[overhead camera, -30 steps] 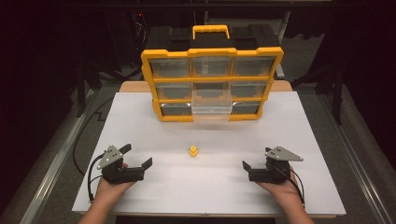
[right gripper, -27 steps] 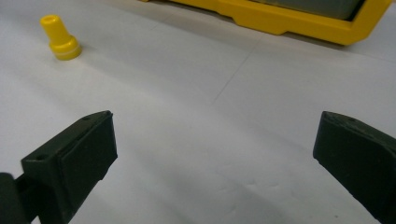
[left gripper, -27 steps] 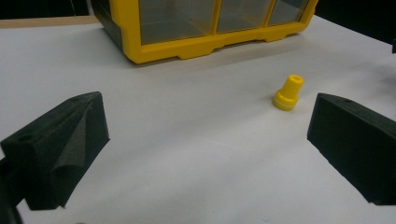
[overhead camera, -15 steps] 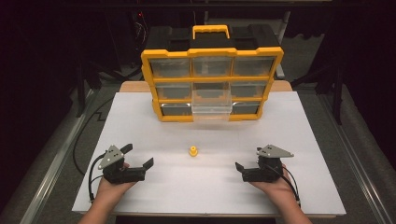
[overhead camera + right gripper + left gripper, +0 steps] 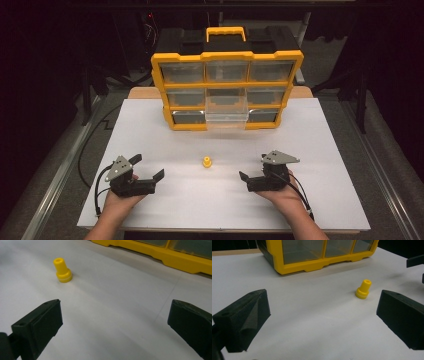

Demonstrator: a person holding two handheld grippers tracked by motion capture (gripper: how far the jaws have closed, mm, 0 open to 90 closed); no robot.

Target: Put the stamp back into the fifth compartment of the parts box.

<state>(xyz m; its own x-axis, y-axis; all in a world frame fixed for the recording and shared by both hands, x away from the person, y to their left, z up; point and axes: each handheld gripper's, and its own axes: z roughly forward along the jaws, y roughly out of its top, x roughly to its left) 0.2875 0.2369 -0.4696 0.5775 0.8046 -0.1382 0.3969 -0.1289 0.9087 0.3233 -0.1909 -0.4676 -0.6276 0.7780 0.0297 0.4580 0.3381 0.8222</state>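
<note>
Yellow peg (image 5: 206, 162) upright on white table (image 5: 310, 135), untouched.
Left gripper (image 5: 149, 176) and right gripper (image 5: 250, 176) flank the peg, well apart; both jaws spread, holding nothing.

The left gripper (image 5: 322, 322) looks along its 2 black fingers (image 5: 244, 317), which stand wide apart with nothing between them, low over the white worktop (image 5: 312, 315). A small yellow peg (image 5: 363, 289) stands upright on its wider base, ahead and toward the finger at the right, clear of both. Farther back sits the yellow organizer (image 5: 319, 262), its clear drawer fronts facing this way. At the right edge, dark parts of the other gripper (image 5: 415, 261) show.
</note>
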